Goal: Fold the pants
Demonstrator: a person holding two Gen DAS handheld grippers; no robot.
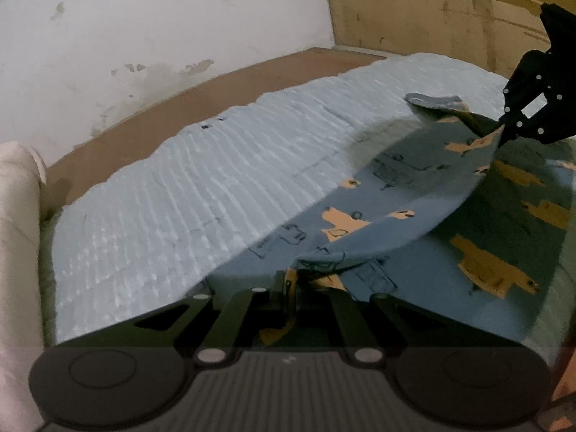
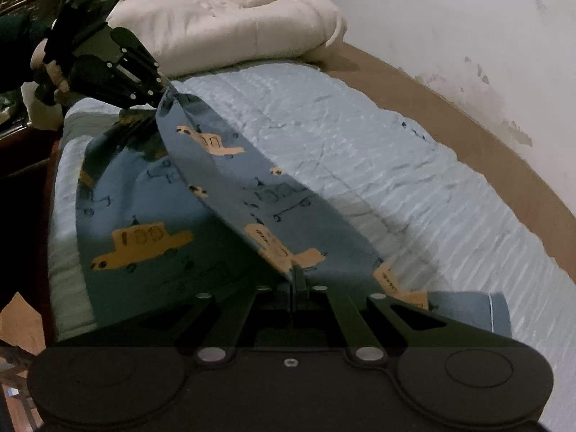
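Observation:
Blue-grey pants [image 1: 378,194] printed with orange cars lie on a light blue quilted bed cover [image 1: 216,180]. My left gripper [image 1: 291,277] is shut on one end of a pant leg, lifted off the cover. My right gripper [image 2: 293,273] is shut on the other end of the same leg [image 2: 252,187], which hangs taut between the two. The other leg [image 2: 144,223] lies flat beneath. In the left wrist view the right gripper [image 1: 504,133] shows at the far right; in the right wrist view the left gripper [image 2: 160,90] shows at upper left, with a hand behind it.
A cream folded duvet [image 2: 230,25] lies at the head of the bed. A brown bed frame edge [image 1: 180,104] runs along a stained white wall [image 1: 162,18]. A cardboard-coloured panel [image 1: 432,10] stands at the far end. The bed's near edge [image 2: 61,252] drops off at left.

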